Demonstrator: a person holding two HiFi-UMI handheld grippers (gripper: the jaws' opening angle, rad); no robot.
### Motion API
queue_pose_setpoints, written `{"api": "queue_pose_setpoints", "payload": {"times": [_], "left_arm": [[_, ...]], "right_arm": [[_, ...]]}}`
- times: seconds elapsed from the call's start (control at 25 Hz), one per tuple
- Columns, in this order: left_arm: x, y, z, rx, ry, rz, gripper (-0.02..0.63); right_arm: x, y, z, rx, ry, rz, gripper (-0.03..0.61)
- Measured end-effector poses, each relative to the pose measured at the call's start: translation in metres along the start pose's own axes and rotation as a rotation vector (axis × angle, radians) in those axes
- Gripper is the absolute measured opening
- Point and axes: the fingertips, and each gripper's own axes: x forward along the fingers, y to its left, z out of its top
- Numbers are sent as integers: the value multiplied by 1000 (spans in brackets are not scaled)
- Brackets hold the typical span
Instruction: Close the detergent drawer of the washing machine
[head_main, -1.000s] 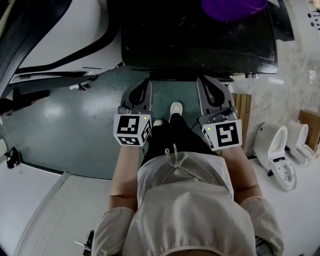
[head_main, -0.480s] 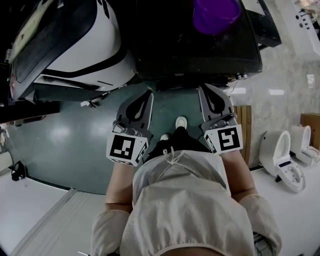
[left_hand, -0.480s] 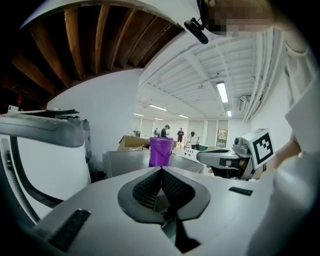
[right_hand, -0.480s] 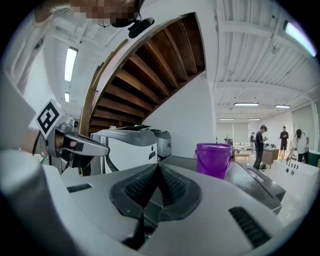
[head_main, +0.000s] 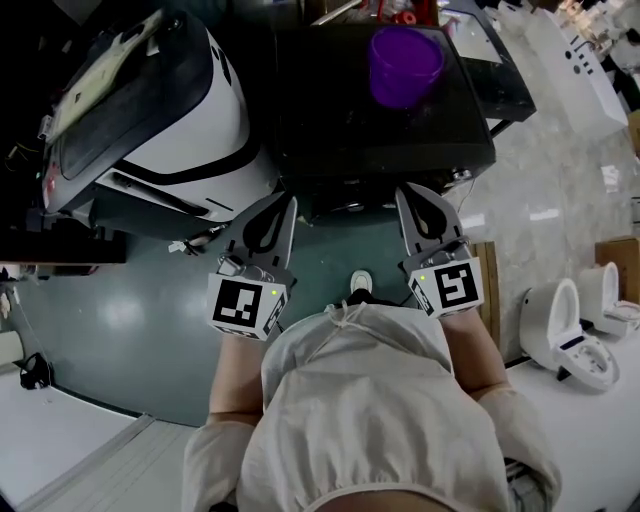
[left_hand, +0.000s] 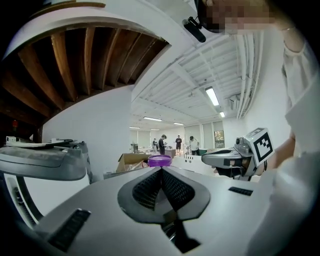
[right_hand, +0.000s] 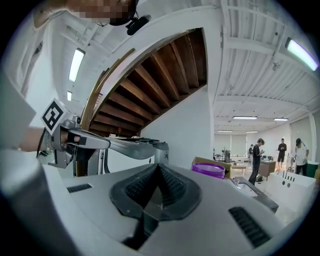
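Both grippers are held side by side in front of the person, short of the front edge of the washer (head_main: 380, 130) and not touching it. The left gripper (head_main: 288, 202) has its jaws pressed together with nothing between them. The right gripper (head_main: 406, 190) is the same, jaws together and empty. The washer is the dark-topped cabinet directly ahead. A purple cup (head_main: 405, 62) stands on its top toward the rear edge, and a white appliance (head_main: 160, 110) stands just beside its left side. The detergent drawer cannot be made out in any view: the head view looks steeply down on the top, leaving the front face in shadow under the front edge, and both gripper views look across the top into the room beyond. The step in hand is judged to be the approach, with the push not yet begun. Lower one gripper until the front face enters its view, and locate the drawer front first. Leave the jaws together, since a closed tip makes a firm pusher and no grasp is needed. Set the tip against the middle of the drawer front, square to the face, and push straight along the drawer's travel, because an off-centre push may skew it in its guides. Press until the front sits flush with the panel.
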Motion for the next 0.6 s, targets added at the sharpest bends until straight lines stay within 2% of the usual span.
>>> {"api": "queue_pose_setpoints", "payload": {"times": [0.36, 0.6], "left_arm": [[-7, 13, -2, 1, 13, 23, 20], [-8, 15, -6, -9, 21, 21, 18]], "right_arm": [[-3, 12, 15, -25, -11, 32, 2], [-4, 13, 14, -3, -4, 30, 2]]}}
